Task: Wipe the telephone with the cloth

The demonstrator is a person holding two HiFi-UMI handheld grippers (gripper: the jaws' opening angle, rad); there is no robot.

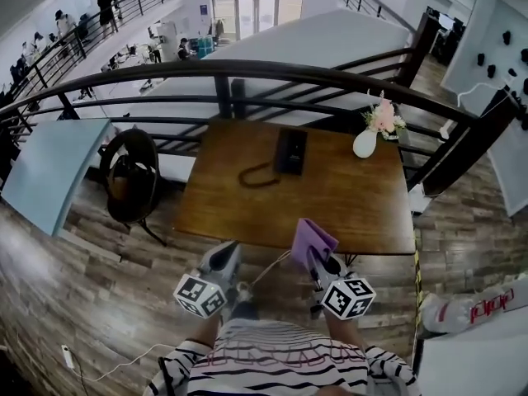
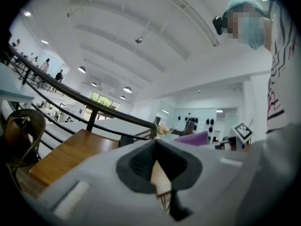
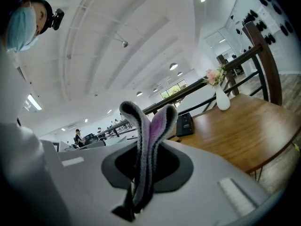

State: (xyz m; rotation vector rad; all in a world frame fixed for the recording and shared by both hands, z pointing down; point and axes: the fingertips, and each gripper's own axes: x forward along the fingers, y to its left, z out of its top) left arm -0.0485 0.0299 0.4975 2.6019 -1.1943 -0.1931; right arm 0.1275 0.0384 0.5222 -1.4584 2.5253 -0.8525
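A black telephone (image 1: 290, 151) lies on the far middle of the wooden table (image 1: 346, 205), its coiled cord (image 1: 256, 176) curling to the left. It also shows in the right gripper view as the telephone (image 3: 185, 124). My right gripper (image 1: 315, 258) is shut on a folded purple cloth (image 1: 312, 240) over the table's near edge, well short of the phone. The cloth (image 3: 157, 121) sticks up from between the jaws. My left gripper (image 1: 227, 252) hovers off the near edge, jaws together and holding nothing. The left gripper view shows the gripper (image 2: 156, 142) tip and the cloth (image 2: 195, 138).
A white vase with pink flowers (image 1: 367, 139) stands at the table's far right corner. A dark railing (image 1: 247, 73) runs behind the table. A round-backed chair (image 1: 132, 176) sits to the left. A white cable (image 1: 264, 271) hangs near the front edge.
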